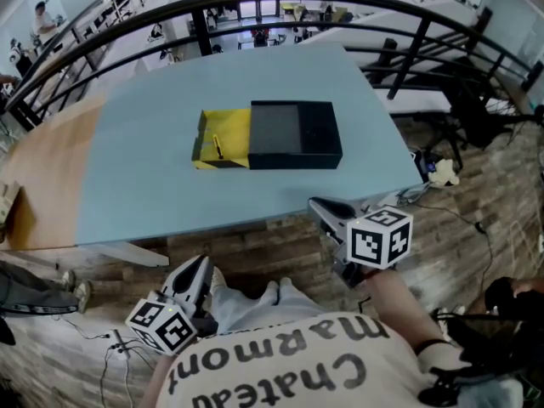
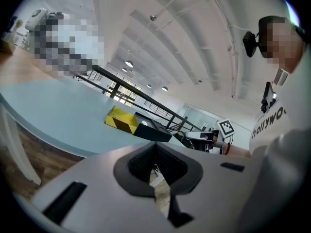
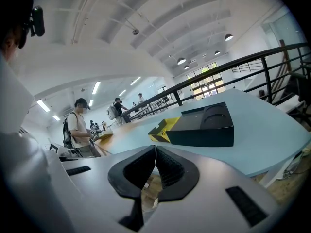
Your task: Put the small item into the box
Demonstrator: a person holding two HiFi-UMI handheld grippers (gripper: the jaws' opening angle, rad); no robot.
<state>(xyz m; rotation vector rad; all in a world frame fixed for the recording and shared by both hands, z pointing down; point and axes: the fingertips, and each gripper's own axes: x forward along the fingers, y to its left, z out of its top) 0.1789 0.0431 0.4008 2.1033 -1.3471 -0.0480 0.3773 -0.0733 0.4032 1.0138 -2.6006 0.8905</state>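
Note:
On the light blue table (image 1: 153, 177) a yellow open box (image 1: 223, 138) lies against a black box (image 1: 295, 134). A small thin item (image 1: 218, 146) lies inside the yellow box. Both grippers hang below the table's near edge, well short of the boxes. My left gripper (image 1: 202, 263) is at the lower left, its jaws shut with nothing between them. My right gripper (image 1: 318, 203) sits just under the table edge, also shut and empty. The left gripper view shows the yellow box (image 2: 121, 119) and the black box (image 2: 153, 130) far ahead. In the right gripper view they are the yellow box (image 3: 164, 129) and the black box (image 3: 204, 127).
A black railing (image 1: 255, 7) curves behind the table. The table's left part is bare wood (image 1: 42, 168). Cables and a white object (image 1: 442, 172) lie on the plank floor at right. A person with a backpack (image 3: 77, 125) stands beyond the table.

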